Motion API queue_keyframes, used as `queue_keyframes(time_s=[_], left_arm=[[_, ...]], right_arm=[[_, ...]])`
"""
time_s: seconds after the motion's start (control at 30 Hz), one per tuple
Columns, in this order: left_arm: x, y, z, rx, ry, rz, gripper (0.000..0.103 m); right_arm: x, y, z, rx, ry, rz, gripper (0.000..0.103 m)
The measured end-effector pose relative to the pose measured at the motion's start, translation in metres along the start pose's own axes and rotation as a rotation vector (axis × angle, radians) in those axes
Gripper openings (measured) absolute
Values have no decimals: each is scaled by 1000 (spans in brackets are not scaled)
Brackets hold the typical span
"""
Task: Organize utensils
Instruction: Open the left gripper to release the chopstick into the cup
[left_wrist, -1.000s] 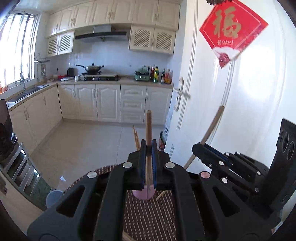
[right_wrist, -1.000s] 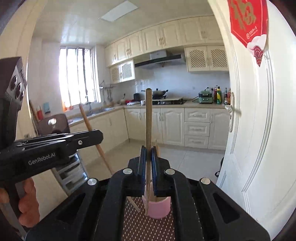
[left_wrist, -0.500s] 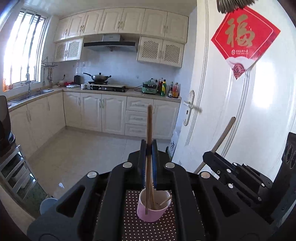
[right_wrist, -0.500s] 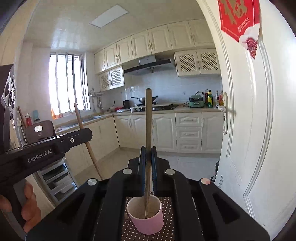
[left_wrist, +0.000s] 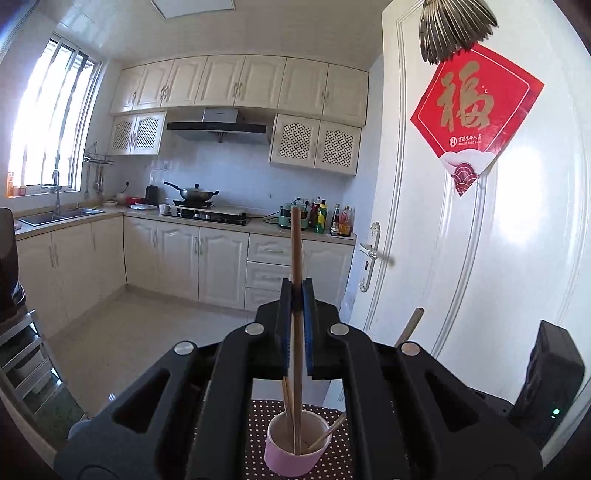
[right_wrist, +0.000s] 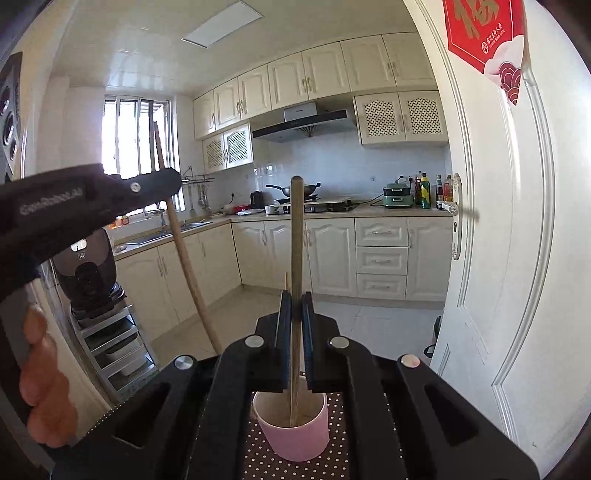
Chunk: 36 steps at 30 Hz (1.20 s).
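A pink cup (left_wrist: 295, 458) stands on a brown dotted mat (left_wrist: 264, 410). My left gripper (left_wrist: 296, 295) is shut on an upright wooden chopstick (left_wrist: 295, 251) whose lower end reaches into the cup beside another thin chopstick (left_wrist: 286, 397). In the right wrist view my right gripper (right_wrist: 296, 306) is shut on a second wooden chopstick (right_wrist: 296, 236), and its lower end is inside the pink cup (right_wrist: 295, 432). At the left of that view the left gripper (right_wrist: 162, 181) holds its slanting chopstick (right_wrist: 188, 269), with a hand (right_wrist: 40, 380) on the handle.
A white door (left_wrist: 461, 258) with a red paper square (left_wrist: 476, 107) stands close on the right. A metal rack (right_wrist: 110, 343) bearing a black appliance (right_wrist: 85, 269) is at the left. Kitchen cabinets (left_wrist: 207, 262) and tiled floor lie beyond the mat (right_wrist: 336, 410).
Both grippers have come down over the pink cup, and both chopsticks' lower ends now sit inside it. The left wrist view has tipped upward. Both grips stay shut.
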<state>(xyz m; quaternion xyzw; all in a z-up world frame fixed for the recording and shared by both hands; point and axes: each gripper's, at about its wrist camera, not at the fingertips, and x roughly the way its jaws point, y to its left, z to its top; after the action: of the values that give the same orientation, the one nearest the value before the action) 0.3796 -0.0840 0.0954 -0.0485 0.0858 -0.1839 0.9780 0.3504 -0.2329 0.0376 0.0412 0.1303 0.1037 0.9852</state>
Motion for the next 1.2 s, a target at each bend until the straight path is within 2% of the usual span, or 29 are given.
queue_keyframes(time_s=[0.37, 0.5, 0.8, 1.2], left_arm=[[25, 4, -14, -30, 14, 29, 6], [33, 4, -24, -20, 54, 22, 6], [49, 1, -56, 31, 197, 9, 6], [44, 1, -78, 66, 287, 15, 7]], right_arm=[[6, -6, -2, 6, 10, 10, 4], [9, -6, -6, 6, 25, 11, 4], [15, -8, -15, 18, 68, 4, 4], [15, -4, -22, 28, 112, 0, 5]])
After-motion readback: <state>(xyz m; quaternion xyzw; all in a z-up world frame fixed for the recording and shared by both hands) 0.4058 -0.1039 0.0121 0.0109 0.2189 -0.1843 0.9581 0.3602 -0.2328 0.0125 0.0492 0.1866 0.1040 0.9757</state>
